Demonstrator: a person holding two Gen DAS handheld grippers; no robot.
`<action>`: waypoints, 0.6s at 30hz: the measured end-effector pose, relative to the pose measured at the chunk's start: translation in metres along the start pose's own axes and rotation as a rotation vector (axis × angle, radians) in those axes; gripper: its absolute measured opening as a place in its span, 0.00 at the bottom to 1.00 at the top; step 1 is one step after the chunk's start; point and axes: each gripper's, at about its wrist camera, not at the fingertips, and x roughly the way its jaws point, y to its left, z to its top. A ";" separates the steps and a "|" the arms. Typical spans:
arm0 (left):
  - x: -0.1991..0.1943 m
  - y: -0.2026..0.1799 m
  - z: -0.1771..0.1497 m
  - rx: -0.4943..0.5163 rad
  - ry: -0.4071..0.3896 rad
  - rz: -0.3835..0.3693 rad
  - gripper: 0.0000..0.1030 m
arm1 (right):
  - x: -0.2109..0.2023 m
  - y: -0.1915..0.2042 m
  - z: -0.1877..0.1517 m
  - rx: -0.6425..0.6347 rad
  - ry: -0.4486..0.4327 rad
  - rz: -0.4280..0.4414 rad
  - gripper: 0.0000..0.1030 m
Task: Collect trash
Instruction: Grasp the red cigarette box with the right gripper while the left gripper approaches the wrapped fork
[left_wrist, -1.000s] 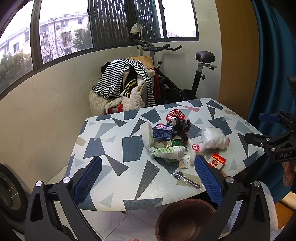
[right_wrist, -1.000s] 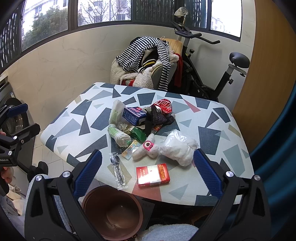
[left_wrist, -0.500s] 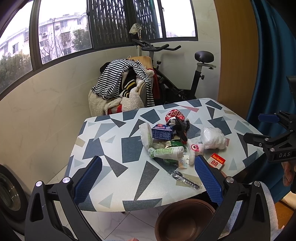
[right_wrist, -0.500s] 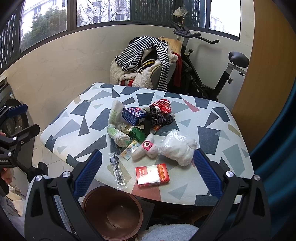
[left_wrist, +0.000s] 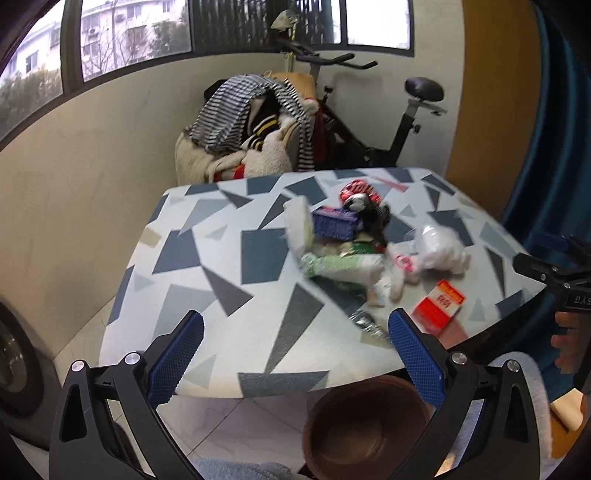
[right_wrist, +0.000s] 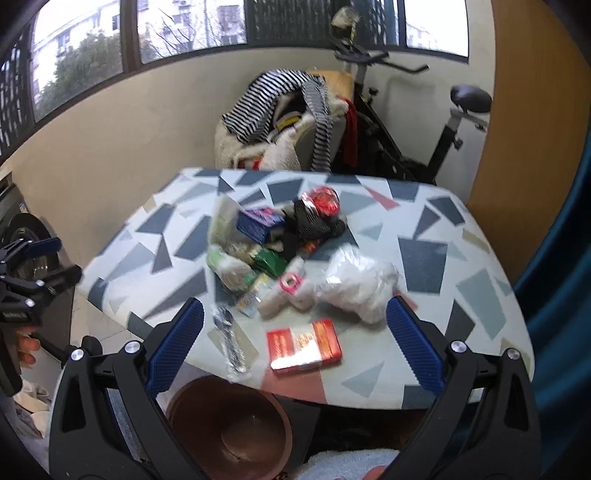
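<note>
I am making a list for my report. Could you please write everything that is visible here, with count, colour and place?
table: 1, white with grey-blue shapes, centre
red pack: 1, near table edge
white bag: 1, beside red pack
blue box: 1, in the pile
red can: 1, far side of pile
wrapped spoon: 1, clear wrap, near edge
bin: 1, brown, floor below table
exercise bike: 1, black, behind
left claw: open
right claw: open

Motion blur smears the trash pile (left_wrist: 354, 243); box lettering is unreadable. The brown bin (right_wrist: 229, 428) sits partly hidden under the bench (right_wrist: 424, 369) edge.
</note>
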 end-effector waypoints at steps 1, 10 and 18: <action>0.003 0.002 -0.002 0.000 0.000 0.012 0.95 | 0.008 -0.002 -0.005 -0.003 0.027 -0.004 0.95; 0.029 0.018 -0.015 -0.033 -0.003 0.048 0.95 | 0.073 0.000 -0.045 -0.082 0.128 0.003 0.95; 0.046 0.016 -0.022 -0.051 0.061 0.003 0.95 | 0.124 0.010 -0.047 -0.130 0.182 0.004 0.95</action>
